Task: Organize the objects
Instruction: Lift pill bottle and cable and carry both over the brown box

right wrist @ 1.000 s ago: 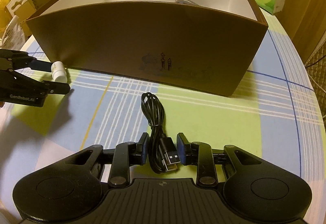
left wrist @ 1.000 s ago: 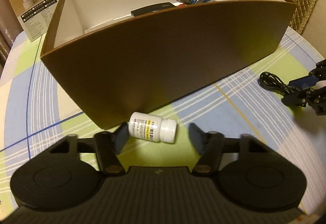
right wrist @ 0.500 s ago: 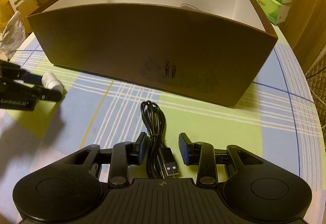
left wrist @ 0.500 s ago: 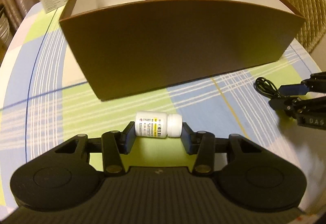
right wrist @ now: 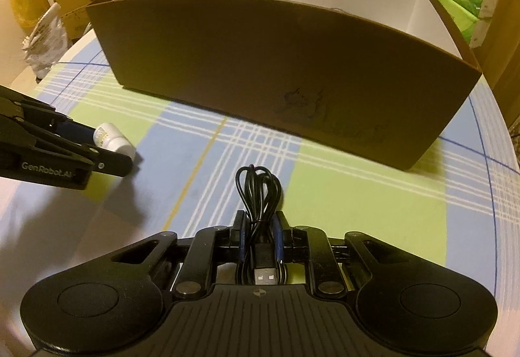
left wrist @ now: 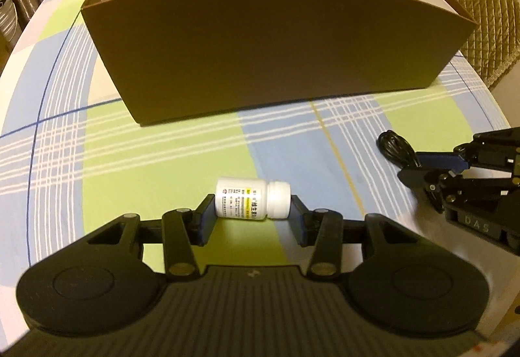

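Bottle and cable both lie on the table, near side of the tall brown box. The left hand-held gripper is clamped on the small white plastic bottle end to end, base against one pad and cap against the other; it looks light, rigid and smooth, so it could pivot or slip if squeezed weakly. The right hand-held gripper is pinched on the coiled black cable, which is soft and floppy, with loops likely to dangle. The box's near wall stands high, so both need lifting over its rim; the open top looks roomy.
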Demonstrator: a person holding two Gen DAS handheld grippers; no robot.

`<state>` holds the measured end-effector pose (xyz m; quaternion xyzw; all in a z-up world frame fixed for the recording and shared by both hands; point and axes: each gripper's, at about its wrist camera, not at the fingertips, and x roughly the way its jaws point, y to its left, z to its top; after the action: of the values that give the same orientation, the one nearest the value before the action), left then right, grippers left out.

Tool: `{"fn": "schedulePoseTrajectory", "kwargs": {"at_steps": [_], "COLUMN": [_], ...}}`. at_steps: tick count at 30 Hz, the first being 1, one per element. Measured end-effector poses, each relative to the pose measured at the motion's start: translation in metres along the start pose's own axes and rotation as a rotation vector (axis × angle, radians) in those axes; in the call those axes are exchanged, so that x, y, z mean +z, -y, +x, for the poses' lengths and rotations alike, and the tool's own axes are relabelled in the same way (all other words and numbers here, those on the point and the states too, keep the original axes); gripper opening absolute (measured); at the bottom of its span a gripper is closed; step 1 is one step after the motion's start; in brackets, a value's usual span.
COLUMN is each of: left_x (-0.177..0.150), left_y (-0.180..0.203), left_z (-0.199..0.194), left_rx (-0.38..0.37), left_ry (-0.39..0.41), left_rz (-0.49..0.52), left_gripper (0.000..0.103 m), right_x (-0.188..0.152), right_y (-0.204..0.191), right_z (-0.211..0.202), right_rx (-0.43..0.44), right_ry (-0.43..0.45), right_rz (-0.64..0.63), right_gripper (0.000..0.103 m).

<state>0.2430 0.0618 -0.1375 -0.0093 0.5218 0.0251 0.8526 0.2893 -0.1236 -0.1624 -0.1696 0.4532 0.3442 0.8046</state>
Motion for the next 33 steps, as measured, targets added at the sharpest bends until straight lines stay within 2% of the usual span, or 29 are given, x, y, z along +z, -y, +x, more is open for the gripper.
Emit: {"fn": "schedulePoseTrajectory", "kwargs": {"at_steps": [12,25,33], "left_x": [-0.013,-0.014,-0.012], "left_y": [0.012,0.017,0.023], "left_z": [-0.009,-0.027,-0.036], "left_rx": [0.027,0.040,0.033], "left_ry": [-0.023,0.002,0.027], "left_rz": [-0.042,-0.056,-0.048], "left_gripper": [0.041,0.041,0.041], "right_x": [-0.016,-0.028,-0.029], "right_y": [-0.001,0.009,0.016], "right_z": [-0.007,-0.016,-0.029], "right_rx": [0.045,0.074,0.080], "right_ry": [-0.013,-0.019,0.009], "right_rz": [0.030,0.072,0.102], "right_gripper": [0.013,0.013,0.013]}}
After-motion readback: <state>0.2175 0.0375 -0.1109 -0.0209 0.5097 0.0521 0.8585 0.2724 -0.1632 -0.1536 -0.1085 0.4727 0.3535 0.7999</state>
